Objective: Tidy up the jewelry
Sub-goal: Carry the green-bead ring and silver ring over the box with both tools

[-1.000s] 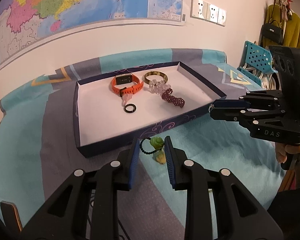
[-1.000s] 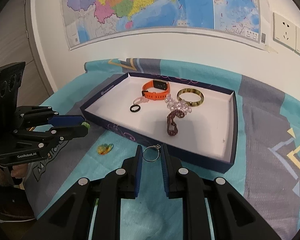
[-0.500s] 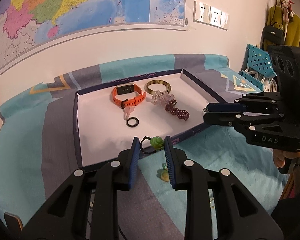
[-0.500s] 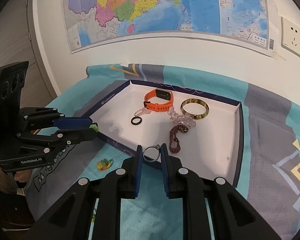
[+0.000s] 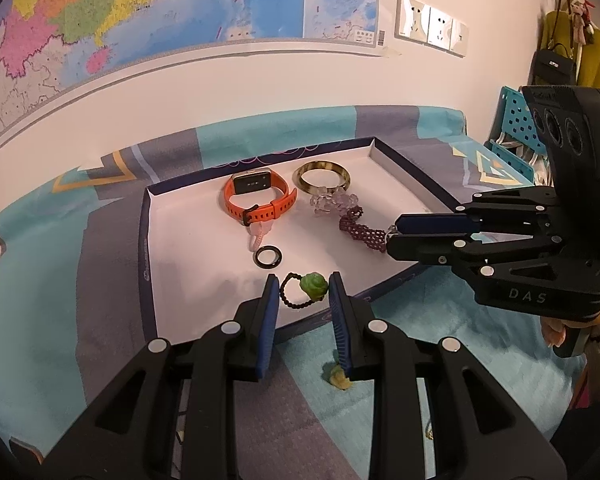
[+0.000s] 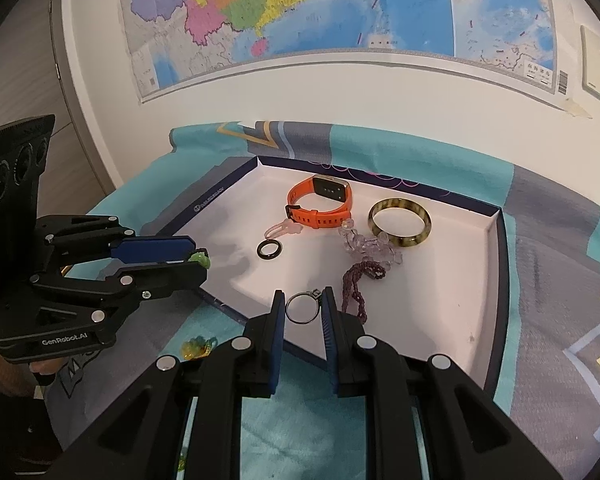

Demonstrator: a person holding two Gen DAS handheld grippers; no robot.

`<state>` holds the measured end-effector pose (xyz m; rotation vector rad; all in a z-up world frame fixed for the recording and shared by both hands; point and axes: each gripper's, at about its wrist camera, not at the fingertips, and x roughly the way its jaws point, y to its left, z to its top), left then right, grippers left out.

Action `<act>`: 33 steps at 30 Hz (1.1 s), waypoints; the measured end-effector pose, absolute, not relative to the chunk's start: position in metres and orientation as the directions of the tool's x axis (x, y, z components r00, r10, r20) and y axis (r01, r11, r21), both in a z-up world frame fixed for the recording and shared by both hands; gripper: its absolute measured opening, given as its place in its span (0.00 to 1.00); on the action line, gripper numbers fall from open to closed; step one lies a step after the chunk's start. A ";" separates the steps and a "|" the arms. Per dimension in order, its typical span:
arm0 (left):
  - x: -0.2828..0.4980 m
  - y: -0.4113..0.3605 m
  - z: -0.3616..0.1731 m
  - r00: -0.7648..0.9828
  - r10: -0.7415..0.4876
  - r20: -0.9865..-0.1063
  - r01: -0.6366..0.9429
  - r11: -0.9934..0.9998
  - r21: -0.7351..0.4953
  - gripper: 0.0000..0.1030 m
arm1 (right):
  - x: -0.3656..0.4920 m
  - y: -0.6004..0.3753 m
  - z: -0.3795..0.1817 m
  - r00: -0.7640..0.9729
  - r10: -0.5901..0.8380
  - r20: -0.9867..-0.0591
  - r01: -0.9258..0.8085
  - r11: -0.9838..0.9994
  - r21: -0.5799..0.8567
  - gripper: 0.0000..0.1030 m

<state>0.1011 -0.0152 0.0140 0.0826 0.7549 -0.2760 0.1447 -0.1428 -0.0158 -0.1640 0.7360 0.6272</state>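
Maps cover the wall behind a worktop draped in a teal and grey cloth (image 5: pixel 40 280), where a white tray (image 5: pixel 188 256) with dark walls holds an orange watch (image 5: pixel 260 200), a bangle (image 5: pixel 321 176), a black ring (image 5: pixel 267 257) and beaded bracelets. Over the tray's near edge, the left claw (image 5: pixel 304 292) is clenched on a black cord bracelet with a green charm (image 5: pixel 314 285). Beside it, the right claw (image 6: pixel 303 309) grasps a thin silver ring (image 6: pixel 302 308), also above the tray's near edge. A small yellow-green trinket (image 6: pixel 196 347) lies on the cloth outside the tray.
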 end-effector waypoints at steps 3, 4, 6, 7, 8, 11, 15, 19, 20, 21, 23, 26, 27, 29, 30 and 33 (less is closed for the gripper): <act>0.106 -0.015 0.012 0.691 -0.209 -0.692 0.269 0.963 -0.023 0.25 | 0.149 -0.141 -0.019 0.561 0.475 -0.678 -0.586 0.807 0.080 0.16; 0.108 -0.014 0.011 0.689 -0.208 -0.694 0.267 0.963 -0.024 0.25 | 0.151 -0.141 -0.019 0.560 0.475 -0.679 -0.585 0.807 0.082 0.16; 0.111 -0.015 0.009 0.684 -0.209 -0.698 0.266 0.964 -0.027 0.25 | 0.154 -0.141 -0.021 0.556 0.473 -0.684 -0.583 0.808 0.085 0.16; 0.113 -0.015 0.008 0.683 -0.209 -0.700 0.265 0.964 -0.029 0.25 | 0.155 -0.140 -0.022 0.552 0.475 -0.685 -0.582 0.808 0.092 0.16; 0.114 -0.015 0.007 0.681 -0.207 -0.703 0.263 0.964 -0.029 0.25 | 0.156 -0.140 -0.023 0.550 0.476 -0.687 -0.581 0.808 0.094 0.16; 0.117 -0.016 0.003 0.675 -0.206 -0.709 0.261 0.965 -0.032 0.25 | 0.160 -0.139 -0.024 0.547 0.472 -0.691 -0.579 0.810 0.094 0.16; 0.122 -0.017 0.000 0.669 -0.202 -0.715 0.259 0.965 -0.030 0.25 | 0.164 -0.137 -0.026 0.540 0.467 -0.700 -0.578 0.810 0.095 0.16; 0.126 -0.018 -0.002 0.664 -0.195 -0.722 0.254 0.967 -0.028 0.25 | 0.167 -0.136 -0.029 0.537 0.462 -0.706 -0.573 0.814 0.097 0.16; 0.128 -0.018 -0.002 0.662 -0.195 -0.723 0.253 0.967 -0.029 0.25 | 0.168 -0.136 -0.029 0.533 0.463 -0.708 -0.573 0.814 0.101 0.16; 0.129 -0.018 -0.003 0.661 -0.194 -0.724 0.252 0.967 -0.029 0.25 | 0.169 -0.135 -0.030 0.531 0.464 -0.709 -0.573 0.813 0.104 0.16; 0.131 -0.018 -0.004 0.659 -0.191 -0.728 0.249 0.968 -0.029 0.25 | 0.170 -0.135 -0.030 0.528 0.463 -0.712 -0.573 0.813 0.103 0.16; 0.132 -0.018 -0.006 0.655 -0.188 -0.732 0.246 0.969 -0.030 0.25 | 0.173 -0.134 -0.033 0.522 0.459 -0.719 -0.574 0.813 0.102 0.16; 0.133 -0.018 -0.006 0.654 -0.189 -0.733 0.245 0.969 -0.031 0.25 | 0.174 -0.134 -0.035 0.520 0.456 -0.722 -0.571 0.815 0.104 0.16; 0.134 -0.018 -0.007 0.652 -0.186 -0.735 0.242 0.970 -0.031 0.25 | 0.178 -0.136 -0.038 0.513 0.453 -0.729 -0.561 0.820 0.115 0.16; 0.134 -0.018 -0.008 0.651 -0.186 -0.736 0.242 0.970 -0.031 0.25 | 0.179 -0.136 -0.039 0.513 0.451 -0.730 -0.558 0.822 0.116 0.16; 0.135 -0.018 -0.010 0.646 -0.186 -0.740 0.241 0.970 -0.033 0.25 | 0.182 -0.140 -0.041 0.519 0.442 -0.732 -0.542 0.832 0.118 0.16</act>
